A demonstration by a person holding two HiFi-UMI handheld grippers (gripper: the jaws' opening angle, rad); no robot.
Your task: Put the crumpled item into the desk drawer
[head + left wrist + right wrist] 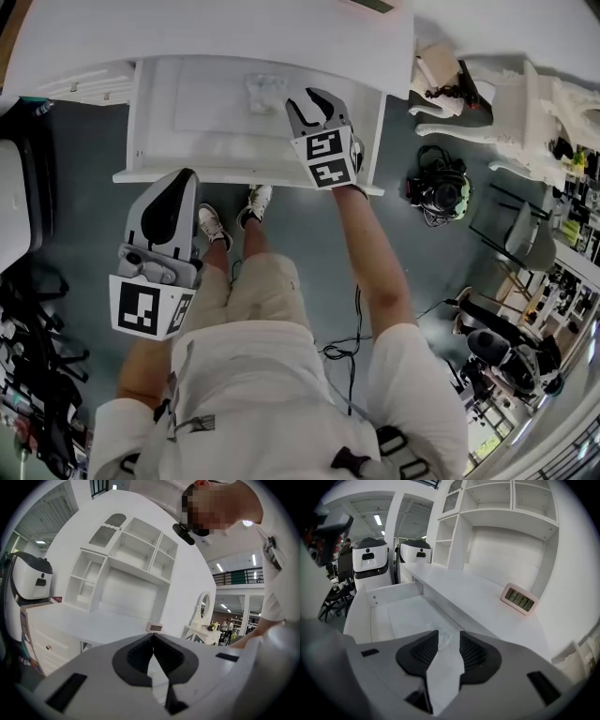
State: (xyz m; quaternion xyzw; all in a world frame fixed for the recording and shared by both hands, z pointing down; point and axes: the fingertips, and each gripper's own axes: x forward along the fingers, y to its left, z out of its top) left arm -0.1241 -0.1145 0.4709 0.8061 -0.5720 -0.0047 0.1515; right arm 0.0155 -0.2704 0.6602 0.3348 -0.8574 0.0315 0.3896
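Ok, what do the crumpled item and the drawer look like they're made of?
Crumpled item: probably thin plastic film, whitish and partly see-through, with fine shiny creases; tissue paper cannot be ruled out. Drawer: looks like white painted or laminated board, smooth and matte, with flat square-edged panels and small screw heads at a corner in the right gripper view.

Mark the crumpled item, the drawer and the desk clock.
crumpled item (262, 94), head view, its middle.
drawer (216, 174), head view, front rim.
clock (519, 599), right gripper view, its display.
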